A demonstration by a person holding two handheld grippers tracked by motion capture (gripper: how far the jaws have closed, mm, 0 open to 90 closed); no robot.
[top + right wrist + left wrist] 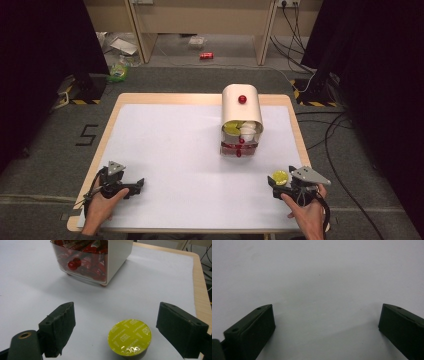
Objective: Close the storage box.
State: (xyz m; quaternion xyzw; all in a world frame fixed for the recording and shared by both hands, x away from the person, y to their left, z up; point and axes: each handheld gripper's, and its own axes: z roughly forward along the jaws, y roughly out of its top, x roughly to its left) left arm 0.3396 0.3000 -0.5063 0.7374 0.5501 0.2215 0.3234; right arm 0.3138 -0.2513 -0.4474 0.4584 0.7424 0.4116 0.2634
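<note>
A yellow-lidded coffee capsule (129, 338) stands on the white table between the spread jaws of my right gripper (125, 322), untouched by either jaw. From above, the capsule (279, 177) sits at the tip of the right gripper (280, 186) near the table's right front. A white storage box (241, 120) with a rolled-up lid and a red knob holds yellow and white capsules above a clear drawer of red packets (86, 257). My left gripper (134, 186) rests open at the left front with bare table between its jaws (325, 322).
The white mat (175, 150) covers a wooden table whose edge (200, 277) runs close on the right of the capsule. Cables (330, 135) lie on the floor to the right. A red can (206, 55) and clutter lie beyond the table.
</note>
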